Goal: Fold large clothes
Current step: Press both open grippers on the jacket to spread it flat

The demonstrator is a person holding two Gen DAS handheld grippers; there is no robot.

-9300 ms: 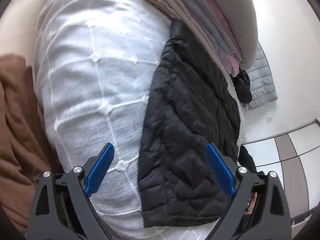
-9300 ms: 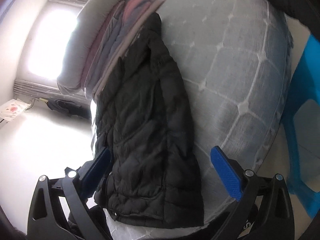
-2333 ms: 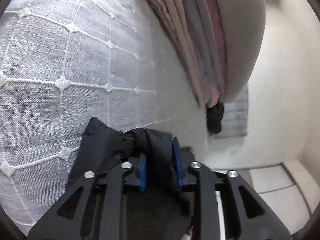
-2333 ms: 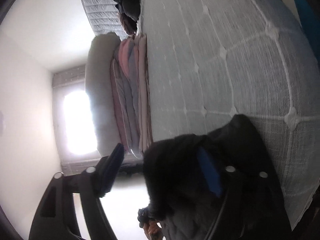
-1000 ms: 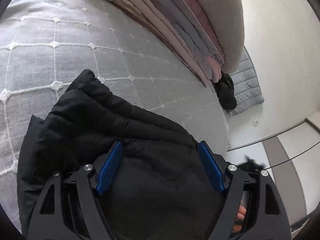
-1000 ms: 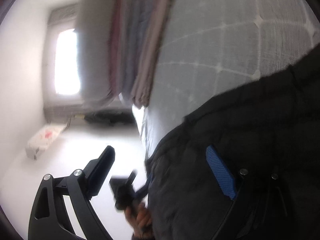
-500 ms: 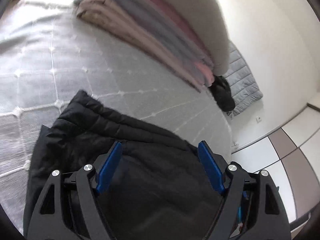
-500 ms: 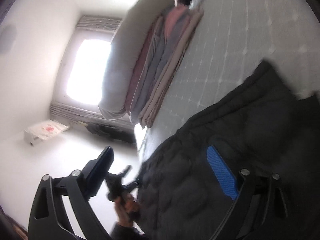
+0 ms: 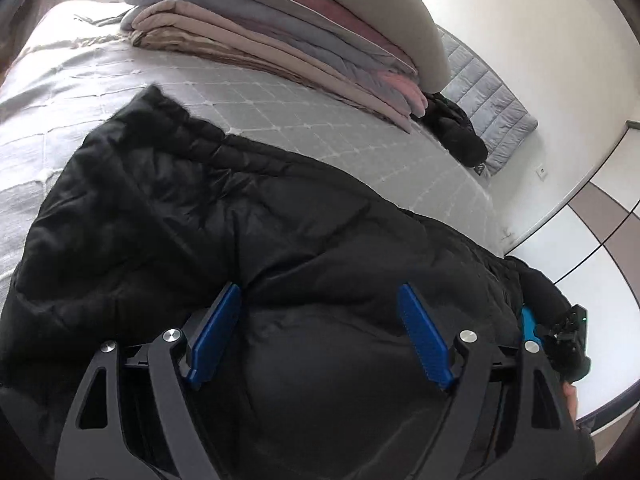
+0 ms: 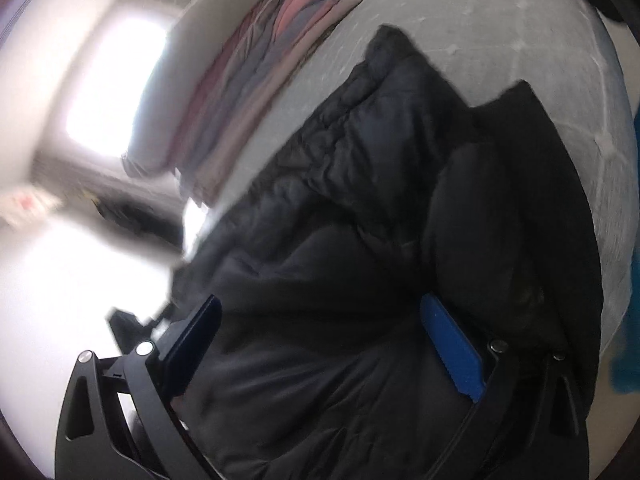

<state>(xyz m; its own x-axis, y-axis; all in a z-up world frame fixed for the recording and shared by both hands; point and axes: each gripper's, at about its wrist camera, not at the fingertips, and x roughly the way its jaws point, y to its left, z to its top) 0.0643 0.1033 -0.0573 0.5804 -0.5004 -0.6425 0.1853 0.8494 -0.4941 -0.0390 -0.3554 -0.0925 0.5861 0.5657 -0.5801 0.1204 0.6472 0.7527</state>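
Black jacket, lower part behind gripper frames.

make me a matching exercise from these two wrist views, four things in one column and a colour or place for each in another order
Things:
1. puffer jacket
2. stack of folded bedding
3. bedspread
4. pads of the left gripper

Descriptions:
A. blue
B. grey-white with a stitched diamond grid
C. black, lying in the foreground of both views
D. pink, grey and beige layers at the far edge of the bed

Pairs: 1-C, 2-D, 3-B, 4-A
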